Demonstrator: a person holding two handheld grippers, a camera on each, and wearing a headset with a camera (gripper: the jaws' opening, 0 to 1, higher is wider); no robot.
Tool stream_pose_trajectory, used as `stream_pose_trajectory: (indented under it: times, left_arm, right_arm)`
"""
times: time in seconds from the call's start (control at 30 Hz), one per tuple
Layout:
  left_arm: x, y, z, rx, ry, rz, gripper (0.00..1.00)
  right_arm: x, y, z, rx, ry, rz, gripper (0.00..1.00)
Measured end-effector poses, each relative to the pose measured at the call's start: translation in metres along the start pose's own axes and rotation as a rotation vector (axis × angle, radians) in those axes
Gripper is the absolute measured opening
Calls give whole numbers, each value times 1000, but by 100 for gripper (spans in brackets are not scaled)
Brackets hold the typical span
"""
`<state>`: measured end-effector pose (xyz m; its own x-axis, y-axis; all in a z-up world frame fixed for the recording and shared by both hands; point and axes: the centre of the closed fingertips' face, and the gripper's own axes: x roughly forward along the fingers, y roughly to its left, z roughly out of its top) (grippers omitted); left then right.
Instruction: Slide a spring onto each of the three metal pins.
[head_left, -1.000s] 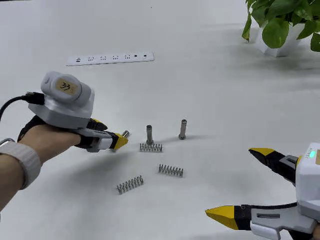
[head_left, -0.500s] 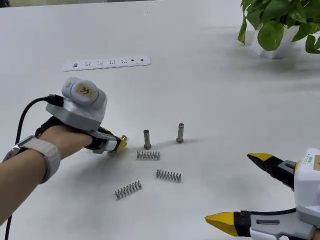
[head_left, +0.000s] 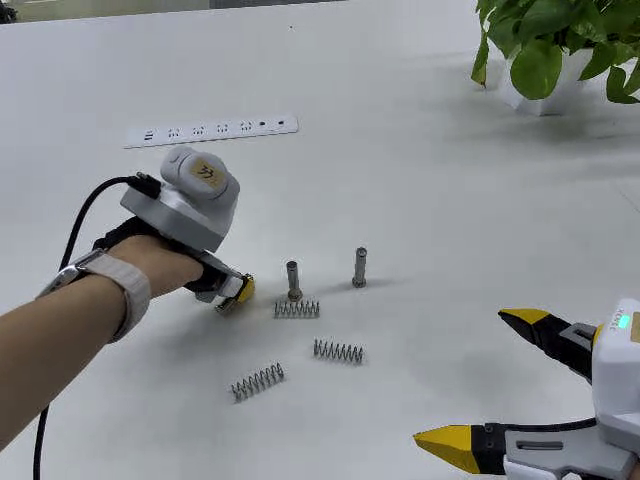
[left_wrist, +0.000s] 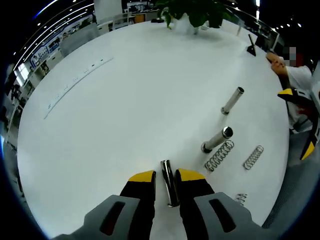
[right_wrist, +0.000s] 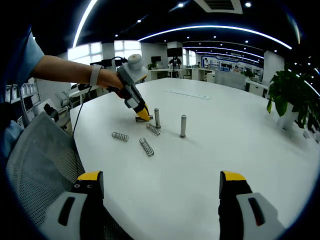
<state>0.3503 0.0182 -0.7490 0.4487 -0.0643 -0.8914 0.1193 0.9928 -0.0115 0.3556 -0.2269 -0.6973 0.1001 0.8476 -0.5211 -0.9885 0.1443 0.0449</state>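
No spring on any pin yet; all three left to do. Left gripper (head_left: 236, 291) low over the table (head_left: 400, 180), wrist tipped down, jaws pinched narrow on one pin (left_wrist: 169, 185). Two pins (head_left: 293, 279) (head_left: 360, 266) stand upright nearby. Three springs (head_left: 257, 381) (head_left: 297, 309) (head_left: 338, 351) lie loose. Right gripper (head_left: 462, 377) hovers well apart, jaws wide, empty.

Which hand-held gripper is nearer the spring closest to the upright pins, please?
Left. The left hand-held gripper sits beside that spring; the right hand-held gripper hangs open, far off.
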Motion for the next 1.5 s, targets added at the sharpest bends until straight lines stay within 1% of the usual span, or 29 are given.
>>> stream_pose_trajectory:
  times: [0.13,0.23,0.3,0.4,0.47,0.63,0.8,0.87,0.93,0.97,1.07,1.13,1.27,1.37,1.4,1.5]
  left_arm:
    - [1,0,2,18,66,13,16]
    - [3,-1,4,23,92,17,16]
    - [4,-2,4,51,115,23,16]
    - [5,-2,6,58,133,29,15]
    - [6,-1,6,53,149,33,14]
    - [5,-4,3,46,181,40,11]
    - [5,-4,2,49,195,41,9]
    - [5,-2,2,43,194,41,9]
    - [4,0,2,28,179,37,8]
    - [3,-2,1,27,167,33,8]
    - [2,-2,0,18,133,19,8]
    - [2,-2,0,-5,107,9,8]
    - [1,-1,0,-16,65,-9,8]
    - [0,-2,-2,-39,33,-25,8]
    - [-1,-2,-3,-48,30,-29,8]
    - [-2,-2,-5,-44,12,-30,8]
  right_arm:
    - [0,1,0,1,-3,3,97]
    - [0,1,1,9,-15,1,97]
    - [-1,1,0,15,-18,-1,97]
    - [-2,1,-3,20,-16,-2,97]
    - [-3,2,-6,27,-16,-4,97]
    - [-6,0,-6,35,-19,-13,97]
    - [-8,-4,-5,36,-25,-25,97]
    - [-8,-4,-5,36,-26,-26,97]
    - [-8,-4,-5,35,-25,-26,97]
    - [-8,-4,-5,35,-25,-26,97]
    - [-7,-2,-5,36,-25,-22,97]
    - [-6,0,-5,31,-21,-20,97]
    - [-6,0,-5,31,-19,-16,97]
    - [-6,0,-5,28,-18,-16,97]
    - [-5,-1,-5,30,-18,-17,97]
    - [-5,-1,-6,27,-15,-15,97]
